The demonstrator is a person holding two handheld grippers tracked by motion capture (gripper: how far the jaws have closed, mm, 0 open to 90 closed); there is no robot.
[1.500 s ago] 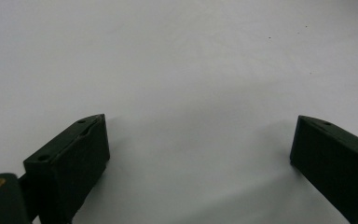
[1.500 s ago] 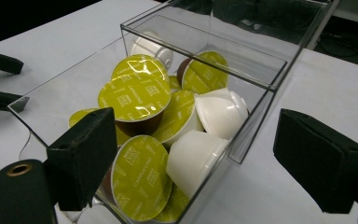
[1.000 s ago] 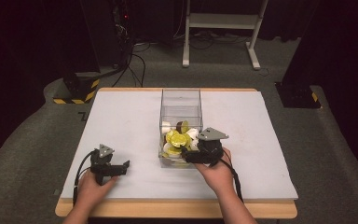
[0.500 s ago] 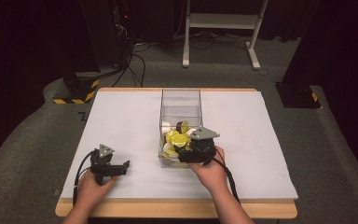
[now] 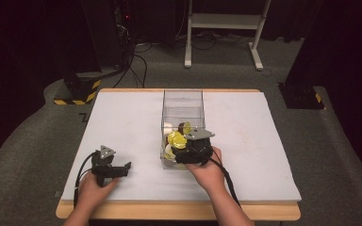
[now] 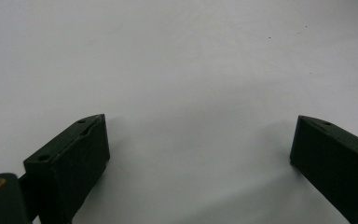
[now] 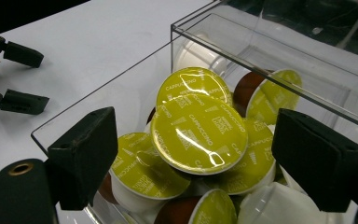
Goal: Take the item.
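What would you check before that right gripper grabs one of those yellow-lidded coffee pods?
1. Right gripper open: ok, jaws stand wide apart.
2. Top pod lies between the jaws: ok, lid facing up.
3. Clear box wall out of the jaws' path: cannot tell, one jaw sits near the rim.
4. Neighbouring pods won't snag: not ok, they overlap it.
5. Left gripper out of the way: ok, open on the bare table.

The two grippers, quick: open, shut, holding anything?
Left gripper: open, holding nothing, low over the bare white table.
Right gripper: open, holding nothing, jaws either side of the yellow-lidded capsules in the clear box.
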